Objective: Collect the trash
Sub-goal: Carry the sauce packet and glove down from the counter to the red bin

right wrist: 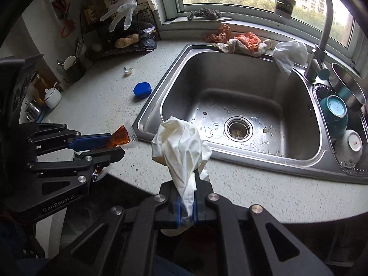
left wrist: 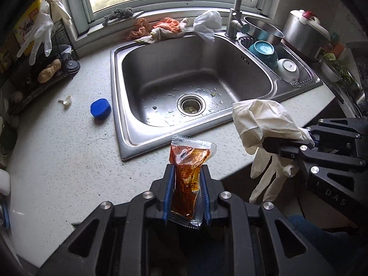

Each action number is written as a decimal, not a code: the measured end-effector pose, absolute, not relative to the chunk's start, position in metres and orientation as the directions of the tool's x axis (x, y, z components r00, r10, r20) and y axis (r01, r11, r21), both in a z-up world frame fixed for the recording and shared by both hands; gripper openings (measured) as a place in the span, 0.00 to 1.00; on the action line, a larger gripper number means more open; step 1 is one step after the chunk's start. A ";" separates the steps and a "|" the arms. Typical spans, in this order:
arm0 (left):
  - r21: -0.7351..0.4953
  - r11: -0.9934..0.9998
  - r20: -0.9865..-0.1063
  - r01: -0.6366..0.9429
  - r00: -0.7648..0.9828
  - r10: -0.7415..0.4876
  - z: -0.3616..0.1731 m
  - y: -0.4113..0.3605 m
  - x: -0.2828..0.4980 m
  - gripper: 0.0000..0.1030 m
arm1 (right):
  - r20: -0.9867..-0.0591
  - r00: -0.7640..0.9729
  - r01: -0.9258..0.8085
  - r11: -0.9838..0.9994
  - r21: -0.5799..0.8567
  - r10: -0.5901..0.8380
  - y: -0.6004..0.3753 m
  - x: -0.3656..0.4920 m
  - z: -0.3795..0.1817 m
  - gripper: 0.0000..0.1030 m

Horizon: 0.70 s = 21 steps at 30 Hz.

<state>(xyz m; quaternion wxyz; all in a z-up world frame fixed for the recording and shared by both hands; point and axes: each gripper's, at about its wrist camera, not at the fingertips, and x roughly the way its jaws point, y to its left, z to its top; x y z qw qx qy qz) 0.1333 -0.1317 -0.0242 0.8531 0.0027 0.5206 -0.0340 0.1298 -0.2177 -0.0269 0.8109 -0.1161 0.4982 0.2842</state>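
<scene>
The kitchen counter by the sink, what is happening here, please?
A person is collecting trash with a hand-held tool in each hand. The left tool is shut on a sauce packet with red-brown sauce inside. The right tool is shut on a crumpled white glove. Both are held above the front edge of the counter, near the sink. A blue lid and a small white scrap lie on the counter to the left of the sink.

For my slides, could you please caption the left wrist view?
Left gripper clamps a clear red sauce sachet; right gripper holds a crumpled white glove.
</scene>
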 end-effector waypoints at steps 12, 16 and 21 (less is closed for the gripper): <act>-0.064 0.987 -0.909 0.149 0.400 -0.119 -0.058 -0.231 0.090 0.20 | -0.885 0.356 -0.476 0.873 0.104 0.300 -0.309 0.072 -0.054 0.06; -0.049 0.980 -0.920 0.193 0.374 -0.120 -0.079 -0.250 0.089 0.20 | -0.897 0.346 -0.422 0.899 0.113 0.275 -0.335 0.059 -0.071 0.06; -0.045 0.977 -0.941 0.210 0.319 -0.112 -0.111 -0.263 0.090 0.20 | -0.917 0.330 -0.355 0.930 0.100 0.224 -0.353 0.054 -0.098 0.06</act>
